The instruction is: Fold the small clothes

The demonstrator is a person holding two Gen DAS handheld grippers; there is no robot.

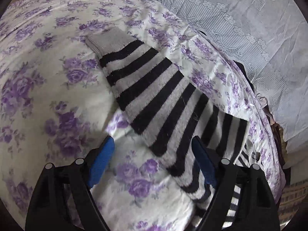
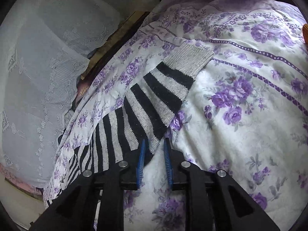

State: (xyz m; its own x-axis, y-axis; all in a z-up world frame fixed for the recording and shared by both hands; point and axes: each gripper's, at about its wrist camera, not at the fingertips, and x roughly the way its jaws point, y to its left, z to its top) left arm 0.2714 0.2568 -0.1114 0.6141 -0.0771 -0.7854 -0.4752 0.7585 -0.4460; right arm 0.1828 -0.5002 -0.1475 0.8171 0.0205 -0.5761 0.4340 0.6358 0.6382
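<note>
Striped black-and-grey knit sock [image 1: 154, 96] w/ plain grey ribbed cuff lies flat, diagonal, on white bedspread w/ purple roses [image 1: 48, 77]. Left gripper [image 1: 152, 165] spread wide over sock's lower part, not pressing. Right gripper [image 2: 154, 154]: blue pads narrow, sock edge between, not clamped.

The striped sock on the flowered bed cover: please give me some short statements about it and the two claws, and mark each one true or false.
1. The sock has black and grey stripes. True.
2. Its cuff is plain grey. True.
3. The sock lies folded in half. False: it lies stretched out on the cover.
4. The left claw is shut. False: its jaws stand wide open.
5. The right claw has red pads. False: they are blue.
</note>
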